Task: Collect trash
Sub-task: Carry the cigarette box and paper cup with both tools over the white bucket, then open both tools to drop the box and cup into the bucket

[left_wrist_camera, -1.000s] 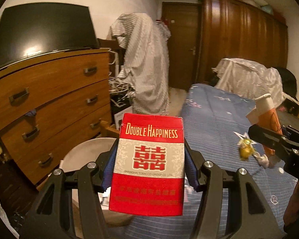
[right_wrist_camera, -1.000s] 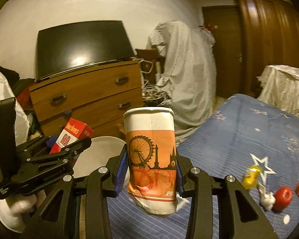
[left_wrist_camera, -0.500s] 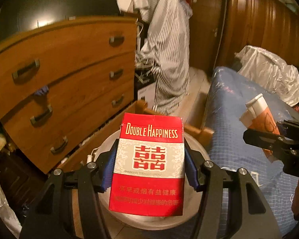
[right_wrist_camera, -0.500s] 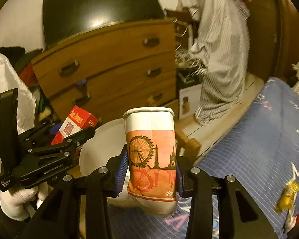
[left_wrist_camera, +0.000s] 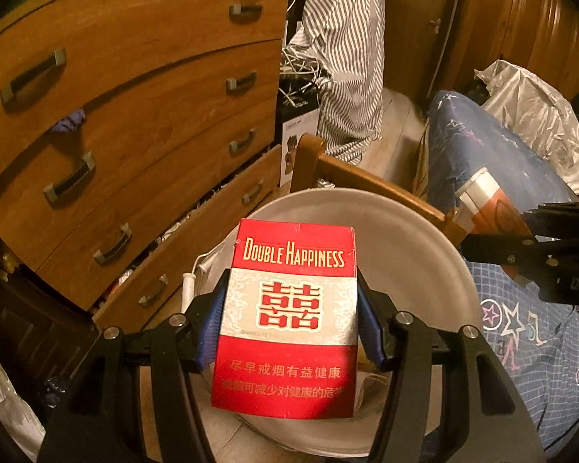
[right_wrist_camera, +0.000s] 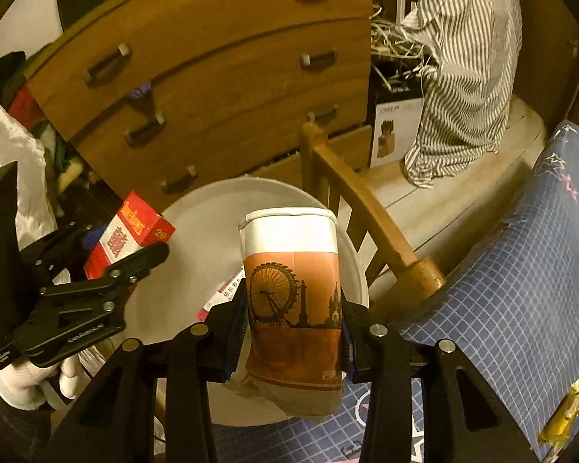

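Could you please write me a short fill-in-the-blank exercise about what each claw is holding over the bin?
1. The left claw is shut on a red and white ____ pack.
2. The paper cup in the right claw bears a drawing of a Ferris ____.
3. Both items hang above a round white ____.
4. A wooden dresser with metal ____ stands behind.

Missing words: cigarette; wheel; bin; handles
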The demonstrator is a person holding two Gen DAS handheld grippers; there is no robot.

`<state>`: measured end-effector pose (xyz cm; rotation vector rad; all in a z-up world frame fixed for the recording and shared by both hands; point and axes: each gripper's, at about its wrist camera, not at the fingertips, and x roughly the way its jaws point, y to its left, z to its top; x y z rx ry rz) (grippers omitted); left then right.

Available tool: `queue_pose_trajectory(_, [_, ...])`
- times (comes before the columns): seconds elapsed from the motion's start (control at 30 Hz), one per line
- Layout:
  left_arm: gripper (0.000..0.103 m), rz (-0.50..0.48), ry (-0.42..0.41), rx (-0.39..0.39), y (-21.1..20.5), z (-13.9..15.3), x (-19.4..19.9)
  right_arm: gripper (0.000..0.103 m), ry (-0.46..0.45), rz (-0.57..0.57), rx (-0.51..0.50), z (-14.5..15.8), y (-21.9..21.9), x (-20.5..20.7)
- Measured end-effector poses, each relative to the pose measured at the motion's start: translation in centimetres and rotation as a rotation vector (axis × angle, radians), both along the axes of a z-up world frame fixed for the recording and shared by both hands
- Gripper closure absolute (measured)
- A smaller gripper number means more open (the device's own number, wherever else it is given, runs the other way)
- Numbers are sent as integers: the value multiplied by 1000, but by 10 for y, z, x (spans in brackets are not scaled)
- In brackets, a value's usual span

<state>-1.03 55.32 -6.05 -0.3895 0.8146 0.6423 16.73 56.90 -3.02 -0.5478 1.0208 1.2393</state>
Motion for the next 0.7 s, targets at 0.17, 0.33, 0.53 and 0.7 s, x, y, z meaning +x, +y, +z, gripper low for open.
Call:
queue_pose_trajectory(0.17, [47,-3,0,-6,4,-3,3,62,0,13,-8,-7,2,1])
queue_pose_trajectory(0.33, [47,-10,2,-4,4,-6,7,62,-3,18,-5,-5,-2,3])
queue_pose_trajectory(0.53, [47,-10,4,-4,4,-7,7,62,-3,18,-3,-4,-2,3])
queue_pose_trajectory(0.7, [47,-9,4,-5,4,-7,7,62,-8,22,1,-3,-2,4])
